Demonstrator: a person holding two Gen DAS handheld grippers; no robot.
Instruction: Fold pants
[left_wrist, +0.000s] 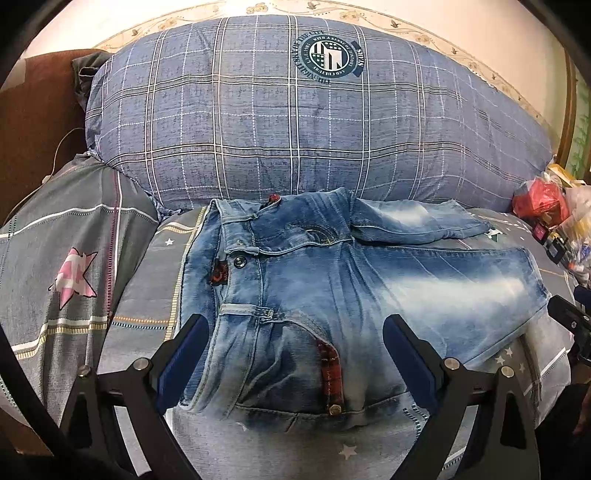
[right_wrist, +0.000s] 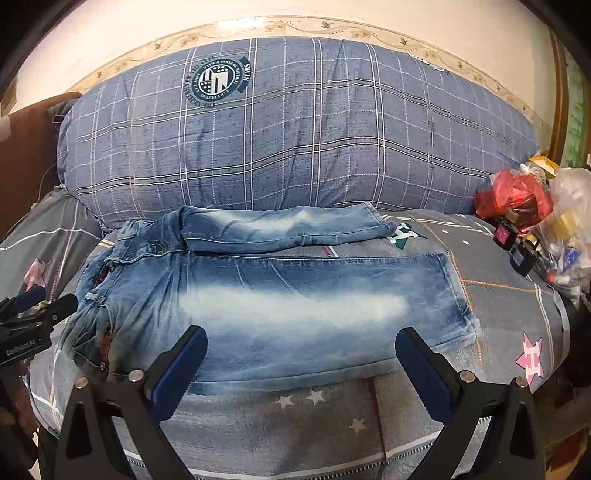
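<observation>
Jeans (right_wrist: 280, 306) in faded blue denim lie spread flat on a grey bedspread (right_wrist: 332, 417) printed with stars, waistband toward the left and legs running out to the right. Nearest each camera, both tools are released with nothing between their fingers: the left gripper (left_wrist: 295, 332) hangs with its jaws wide apart over the waist and front pocket, where a red plaid trim (left_wrist: 330, 373) shows, and the right gripper (right_wrist: 301, 345) hangs equally wide over the near leg, around the pale washed band. Just beyond the near leg, the far leg (right_wrist: 284, 225) lies parallel to it, apart from it at the hem. Behind the jeans a large blue checked pillow (right_wrist: 295, 129) bears a round crest. Off to the right sits a clutter of red and clear plastic bags (right_wrist: 535, 206)
</observation>
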